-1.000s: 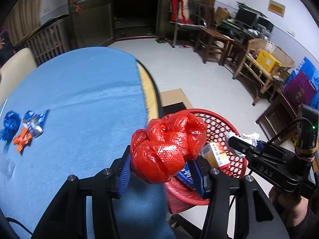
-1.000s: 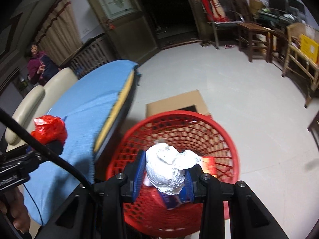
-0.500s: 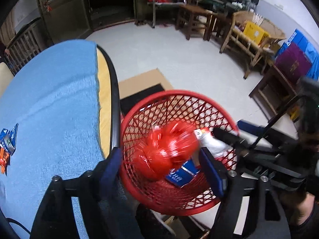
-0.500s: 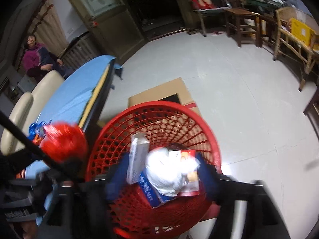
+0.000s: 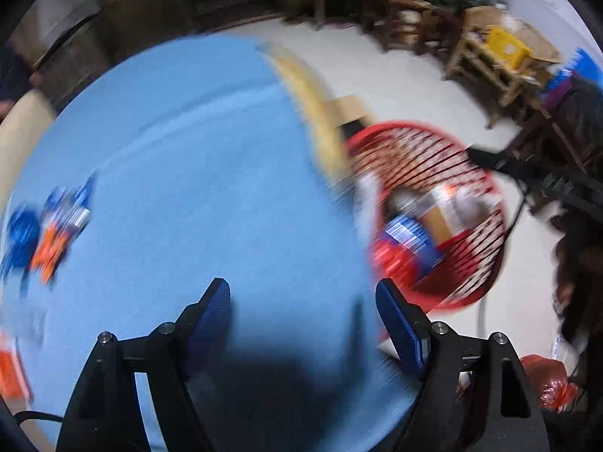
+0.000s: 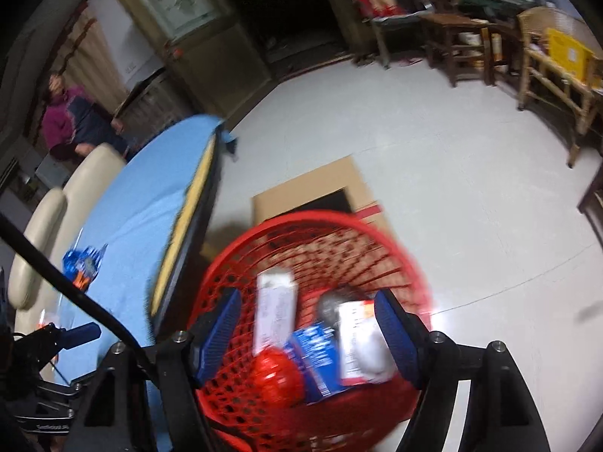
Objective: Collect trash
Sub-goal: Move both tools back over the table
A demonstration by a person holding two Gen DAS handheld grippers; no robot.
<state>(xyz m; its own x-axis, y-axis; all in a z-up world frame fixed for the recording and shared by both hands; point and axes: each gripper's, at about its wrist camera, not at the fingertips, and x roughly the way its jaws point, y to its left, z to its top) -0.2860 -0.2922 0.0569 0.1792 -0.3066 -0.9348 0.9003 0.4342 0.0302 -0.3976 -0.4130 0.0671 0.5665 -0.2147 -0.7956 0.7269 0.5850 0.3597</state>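
A red mesh basket (image 6: 414, 263) stands on the floor beside the blue table; it also shows in the left wrist view (image 5: 486, 263). Inside lie a red plastic bag ball (image 6: 277, 374), a white paper wad (image 6: 371, 354), a blue packet (image 6: 314, 346) and small boxes. My right gripper (image 6: 307, 329) is open and empty above the basket. My left gripper (image 5: 303, 322) is open and empty over the blue tablecloth (image 5: 181, 188). Blue and orange wrappers (image 5: 49, 226) lie at the table's left; they also show in the right wrist view (image 6: 81, 267). The left view is blurred.
A flat cardboard piece (image 6: 312, 196) lies on the floor behind the basket. Cream chairs (image 6: 49, 218) stand at the table's far side, with a person (image 6: 71, 116) behind. Wooden furniture (image 6: 550, 60) lines the right wall. A red bag (image 5: 550, 380) lies on the floor.
Both grippers opened and let go: the red bag ball and white wad dropped into the basket. My left gripper swung back left over the table.
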